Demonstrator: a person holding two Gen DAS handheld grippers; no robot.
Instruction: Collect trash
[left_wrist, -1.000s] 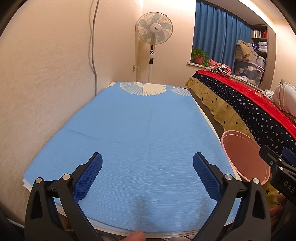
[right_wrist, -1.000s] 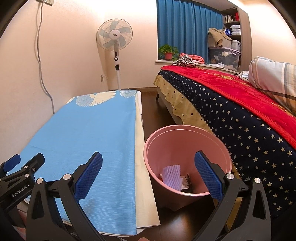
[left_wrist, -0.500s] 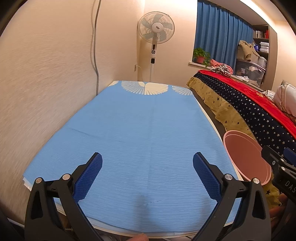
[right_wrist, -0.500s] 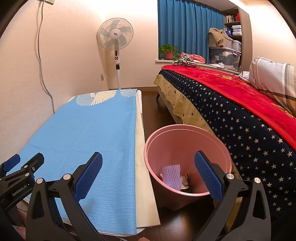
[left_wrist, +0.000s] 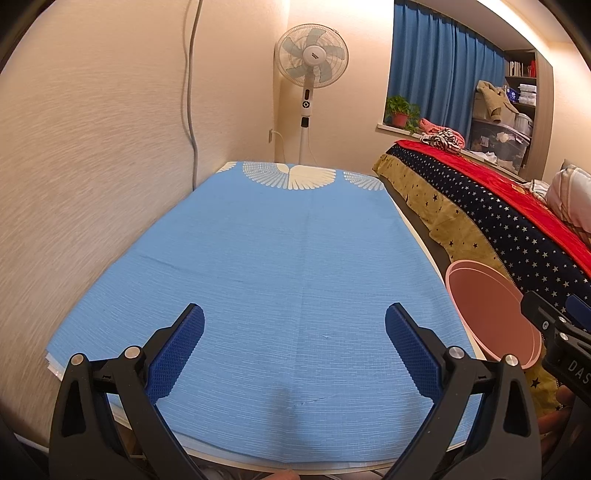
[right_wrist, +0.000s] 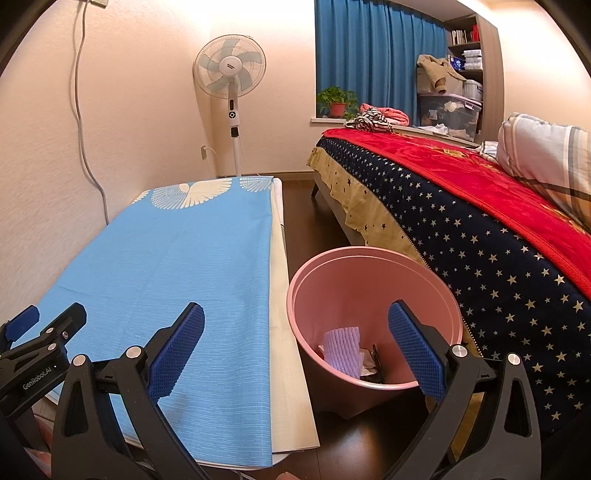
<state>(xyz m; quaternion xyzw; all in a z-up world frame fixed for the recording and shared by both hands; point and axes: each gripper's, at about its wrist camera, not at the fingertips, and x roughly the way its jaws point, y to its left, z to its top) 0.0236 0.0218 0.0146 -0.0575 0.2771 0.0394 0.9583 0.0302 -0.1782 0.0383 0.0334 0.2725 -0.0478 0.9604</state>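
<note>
- Left wrist view: the left tongs (left_wrist: 294, 328) are hovering with their two blue-padded fingers spread wide and nothing between them, over the near end of a blue cloth (left_wrist: 280, 258) that is covering a table.
- One pink bin (left_wrist: 491, 314) is standing to the right of these tongs, beside the table edge; only its rim and inner wall are showing here, so its contents cannot be told from this side.
- The tip of the right tongs (left_wrist: 557, 332) is poking in at the far right, just past the bin.
- One standing fan (left_wrist: 312, 59) is facing this way beyond the far end of the table.
- Right wrist view: the right tongs (right_wrist: 295, 332) are also spread wide and holding nothing, with the left finger over the cloth (right_wrist: 177, 266) and the right finger in front of the bin (right_wrist: 369, 280).
- The bin is sitting on the dark floor between the table and a bed (right_wrist: 480, 229), its mouth opening upward and tilting slightly toward the camera.
- Inside the bin, one purple foam sleeve (right_wrist: 341, 350) is leaning upright, its long axis running roughly up and down; white and dark scraps (right_wrist: 371, 363) are lying beside it, too jumbled for counting.
- The left tongs (right_wrist: 22, 328) are showing at the far left edge.
</note>
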